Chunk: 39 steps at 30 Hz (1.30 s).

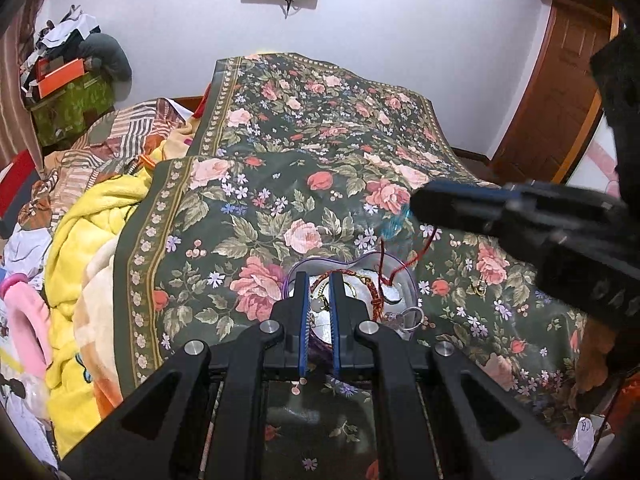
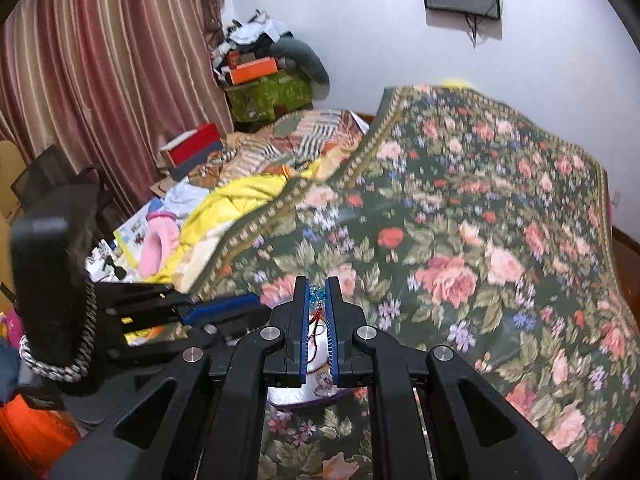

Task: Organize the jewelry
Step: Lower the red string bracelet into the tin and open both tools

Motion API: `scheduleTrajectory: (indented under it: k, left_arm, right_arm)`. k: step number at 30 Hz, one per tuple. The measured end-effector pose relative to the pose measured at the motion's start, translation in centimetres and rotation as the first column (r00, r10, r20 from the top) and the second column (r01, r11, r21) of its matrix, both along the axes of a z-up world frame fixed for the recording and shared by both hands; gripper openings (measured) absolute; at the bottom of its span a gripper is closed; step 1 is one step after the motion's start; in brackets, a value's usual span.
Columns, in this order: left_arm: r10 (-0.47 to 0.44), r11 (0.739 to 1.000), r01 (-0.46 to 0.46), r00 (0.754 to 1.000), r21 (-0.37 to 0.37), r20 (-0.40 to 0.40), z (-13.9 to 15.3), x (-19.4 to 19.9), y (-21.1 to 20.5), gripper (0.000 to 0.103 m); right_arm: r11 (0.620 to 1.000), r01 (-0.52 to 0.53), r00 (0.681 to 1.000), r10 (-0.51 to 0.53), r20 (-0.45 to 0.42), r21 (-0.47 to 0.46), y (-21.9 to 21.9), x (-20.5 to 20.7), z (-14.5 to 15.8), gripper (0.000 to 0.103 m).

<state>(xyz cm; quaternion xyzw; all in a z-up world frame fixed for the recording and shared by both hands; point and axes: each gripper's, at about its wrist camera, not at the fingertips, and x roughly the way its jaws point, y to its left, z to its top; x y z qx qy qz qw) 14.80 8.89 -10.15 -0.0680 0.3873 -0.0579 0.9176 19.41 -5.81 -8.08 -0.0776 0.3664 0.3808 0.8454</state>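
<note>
A clear dish with a purple rim (image 1: pixel 396 280) lies on the floral cloth and holds a red braided bracelet (image 1: pixel 374 294) and other small pieces. My left gripper (image 1: pixel 319 282) hovers over the dish's left part, shut, with nothing clearly gripped. From the right, my right gripper (image 1: pixel 416 202) reaches in above the dish, shut on a blue beaded charm (image 1: pixel 394 228) whose red cord (image 1: pixel 426 246) dangles toward the dish. In the right wrist view the charm (image 2: pixel 316 295) sits between the tips of the right gripper (image 2: pixel 318 286), the dish (image 2: pixel 304 396) lies below, and the left gripper (image 2: pixel 256 308) is at the left.
A small gold piece (image 1: pixel 478 288) lies on the floral cloth (image 1: pixel 280 184) to the right of the dish. A yellow blanket (image 1: pixel 92 240) and a pink item (image 1: pixel 28 320) crowd the left side. Boxes (image 2: pixel 260 80) stand by the curtain (image 2: pixel 100 80). A wooden door (image 1: pixel 560 92) is at the right.
</note>
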Motion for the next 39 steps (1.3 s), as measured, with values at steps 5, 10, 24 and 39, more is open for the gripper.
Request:
scheduleTrajectory:
  k: [5,10,24,39]
  left_arm:
    - [-0.009,1.000,0.009,1.000,0.001,-0.021,-0.9,0.8,-0.3,0.007]
    - [-0.019,1.000,0.019,0.999,0.011,-0.036,-1.5,1.5,-0.8,0.007]
    - [-0.021,0.999,0.022,0.999,0.027,-0.046,-2.4,2.2,-1.1,0.007]
    - [0.008,1.000,-0.007,1.000,0.023,-0.020,-1.0,1.3,-0.7,0.010]
  right_arm:
    - [1.000,0.012,0.998,-0.013,-0.065,-0.022,-0.1,1.4,-2.3,0.007]
    - [0.999,0.011,0.995,-0.014,-0.101,-0.036,-0.1,2.1,-3.7,0.007]
    - [0.997,-0.006,0.994,-0.003,-0.113,-0.076,0.4,2.2,-5.3,0.007]
    - [0.997,-0.004,0.996,-0.003,-0.086,-0.078,-0.1,1.3,-4.3,0.020]
